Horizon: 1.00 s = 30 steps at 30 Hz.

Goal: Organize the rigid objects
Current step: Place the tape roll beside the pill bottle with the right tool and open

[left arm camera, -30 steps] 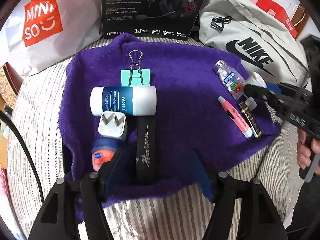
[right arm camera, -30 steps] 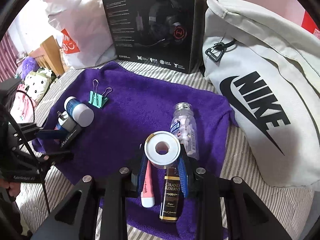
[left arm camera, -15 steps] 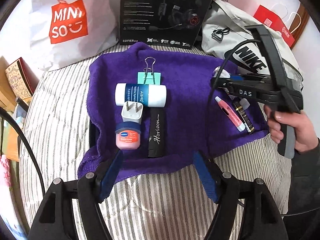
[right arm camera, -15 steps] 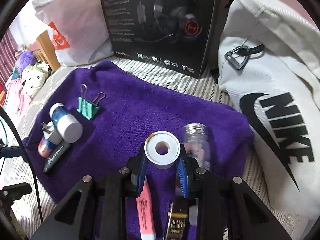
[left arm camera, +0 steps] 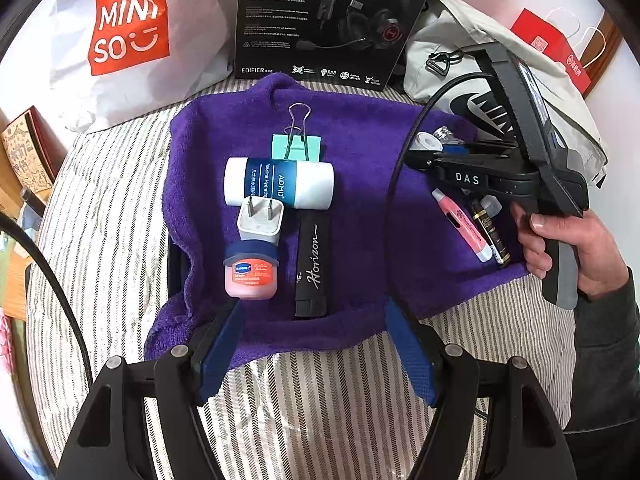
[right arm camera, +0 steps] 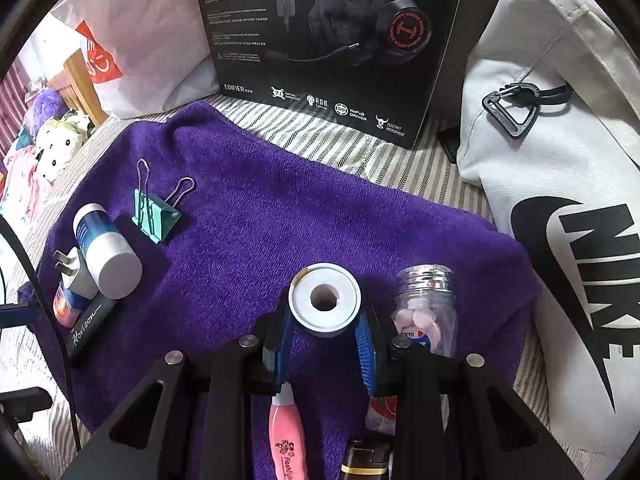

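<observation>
Your right gripper (right arm camera: 324, 320) clamps the white tape roll (right arm camera: 325, 299) above the purple towel (right arm camera: 260, 216), just beside the pill bottle (right arm camera: 426, 312); your left gripper (left arm camera: 316, 344) hangs apart, empty. Lowering carelessly could knock that bottle rolling.

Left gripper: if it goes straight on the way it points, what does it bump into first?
Probably the purple towel. The left gripper is open and empty, and between its fingers lies the towel's near edge, just short of the black Horizon case. Depth is hard to judge, so it might land on the case instead.
</observation>
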### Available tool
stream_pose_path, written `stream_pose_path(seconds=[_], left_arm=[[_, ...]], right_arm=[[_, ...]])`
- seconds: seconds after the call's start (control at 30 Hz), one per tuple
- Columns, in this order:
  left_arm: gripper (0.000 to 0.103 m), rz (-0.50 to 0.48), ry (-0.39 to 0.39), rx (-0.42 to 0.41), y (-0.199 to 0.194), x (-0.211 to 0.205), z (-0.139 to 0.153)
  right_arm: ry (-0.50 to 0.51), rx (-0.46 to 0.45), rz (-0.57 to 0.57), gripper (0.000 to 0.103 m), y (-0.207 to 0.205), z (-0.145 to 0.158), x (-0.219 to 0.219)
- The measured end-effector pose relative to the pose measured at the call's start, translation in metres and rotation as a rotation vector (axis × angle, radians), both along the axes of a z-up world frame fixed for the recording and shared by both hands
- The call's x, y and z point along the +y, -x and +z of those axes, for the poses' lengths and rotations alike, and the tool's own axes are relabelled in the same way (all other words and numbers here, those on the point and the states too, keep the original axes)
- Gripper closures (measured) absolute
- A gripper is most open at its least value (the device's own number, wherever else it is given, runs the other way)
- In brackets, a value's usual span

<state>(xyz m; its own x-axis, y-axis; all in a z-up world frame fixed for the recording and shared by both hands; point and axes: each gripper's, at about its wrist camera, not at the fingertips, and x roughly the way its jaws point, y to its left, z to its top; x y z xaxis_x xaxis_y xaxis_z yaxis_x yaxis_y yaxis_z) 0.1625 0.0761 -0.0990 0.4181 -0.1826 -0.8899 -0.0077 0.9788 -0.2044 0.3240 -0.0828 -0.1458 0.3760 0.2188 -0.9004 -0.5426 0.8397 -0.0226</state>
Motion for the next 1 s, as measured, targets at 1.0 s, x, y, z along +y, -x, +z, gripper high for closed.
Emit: stream_pose_path(seconds=[1.0], left_arm=[[0.029, 0.001, -0.021, -0.020, 0.039, -0.006, 0.016]], right_arm=[[-0.045, 0.039, -0.060, 0.065, 0.053, 0.030, -0.031]])
